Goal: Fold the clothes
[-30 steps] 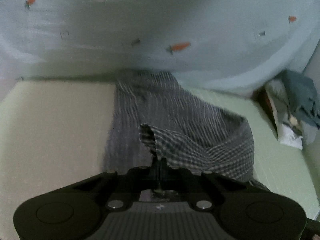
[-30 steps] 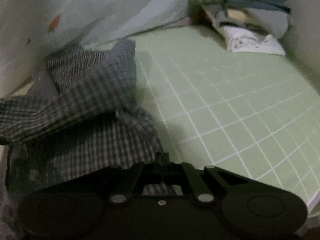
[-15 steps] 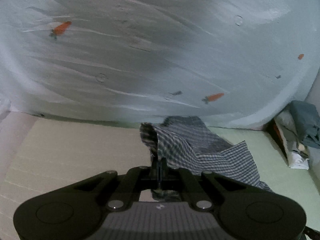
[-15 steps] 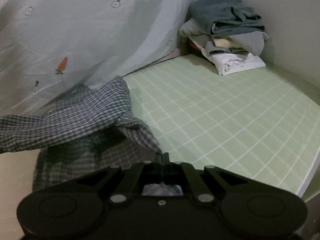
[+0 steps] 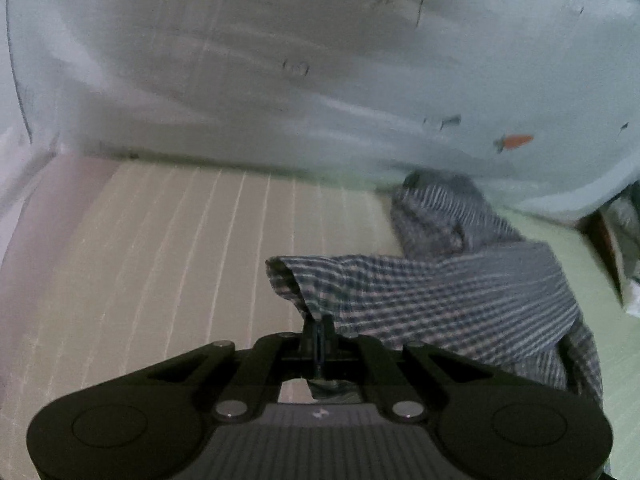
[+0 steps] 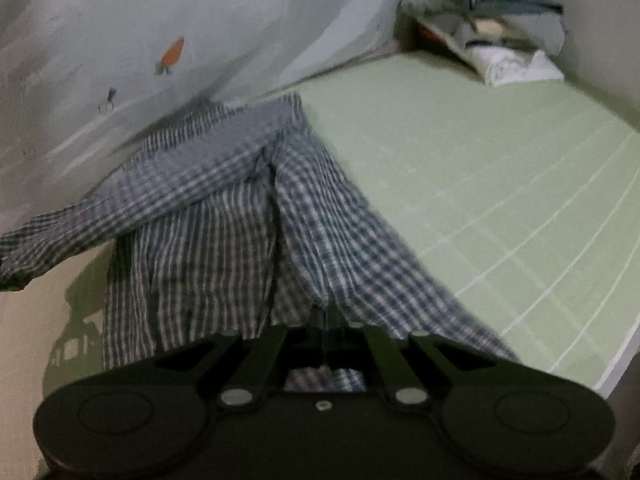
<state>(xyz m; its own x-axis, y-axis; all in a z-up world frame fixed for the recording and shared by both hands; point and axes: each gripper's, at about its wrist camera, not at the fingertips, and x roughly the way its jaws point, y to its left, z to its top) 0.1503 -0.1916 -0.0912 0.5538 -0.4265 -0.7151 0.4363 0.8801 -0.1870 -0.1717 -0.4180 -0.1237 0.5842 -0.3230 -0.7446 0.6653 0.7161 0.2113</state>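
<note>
Since a second ago both tongs have carried the checked garment (image 5: 460,292) leftward, off the green mat (image 6: 480,184) and partly over the beige mat (image 5: 168,248), stretching it out. The left tongs (image 5: 318,330) and right tongs (image 6: 326,316) are each clamped on one edge of it. Behind hangs one pale carrot-print sheet (image 5: 320,60); one pile of folded clothes (image 6: 500,40) sits at the green mat's far corner.

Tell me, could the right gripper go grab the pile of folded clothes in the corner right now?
Probably not yet. The right gripper is shut on the checked shirt, so it is busy. The pile of folded clothes sits far across the green mat; nothing lies between, but the shirt must be let go first.
</note>
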